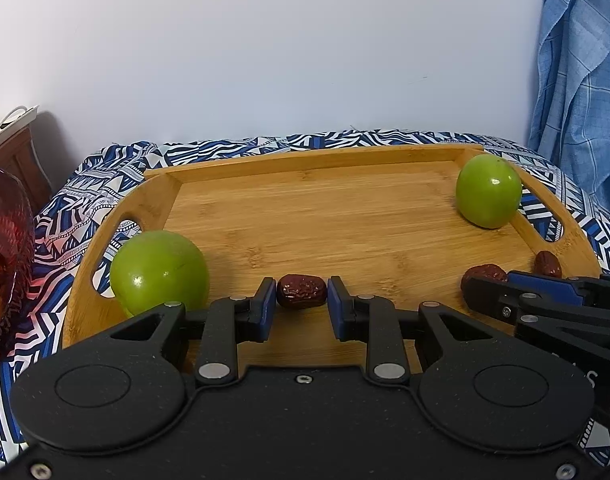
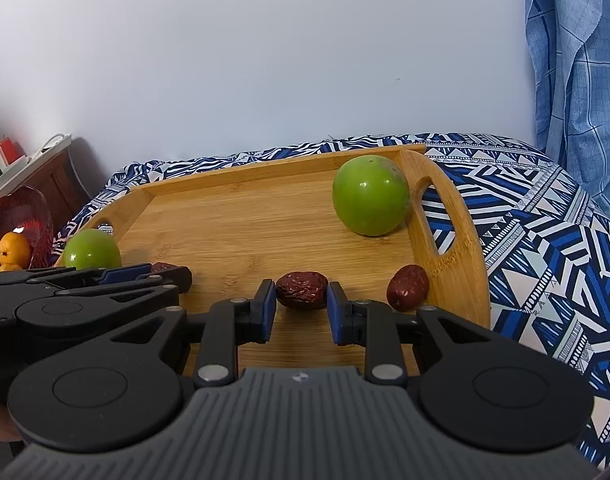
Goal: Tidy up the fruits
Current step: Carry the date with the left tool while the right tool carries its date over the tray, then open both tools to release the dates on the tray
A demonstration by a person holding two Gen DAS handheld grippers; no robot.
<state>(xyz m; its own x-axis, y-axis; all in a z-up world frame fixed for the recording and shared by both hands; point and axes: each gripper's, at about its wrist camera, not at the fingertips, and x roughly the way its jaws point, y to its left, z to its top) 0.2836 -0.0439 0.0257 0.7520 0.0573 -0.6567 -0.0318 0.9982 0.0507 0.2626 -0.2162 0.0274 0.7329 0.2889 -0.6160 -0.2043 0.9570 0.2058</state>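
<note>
Little sorted: oranges [image 2: 13, 250] seen in red bowl [image 2: 39, 216]; apples and dates left on tray [image 1: 345, 216]. Left gripper [image 1: 301, 300] and right gripper [image 2: 300, 300]: jaws part-open, each bracketing a date, not yet clamped.

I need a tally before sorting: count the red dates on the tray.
3. One sits between the left gripper's fingers, one between the right gripper's fingers, one near the tray's right handle. Others may be hidden.

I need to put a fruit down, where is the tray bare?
The wooden tray is bare across its middle and back, between the left green fruit and the right green fruit. The front edge is crowded with three red dates and both hand-held grippers.
</note>
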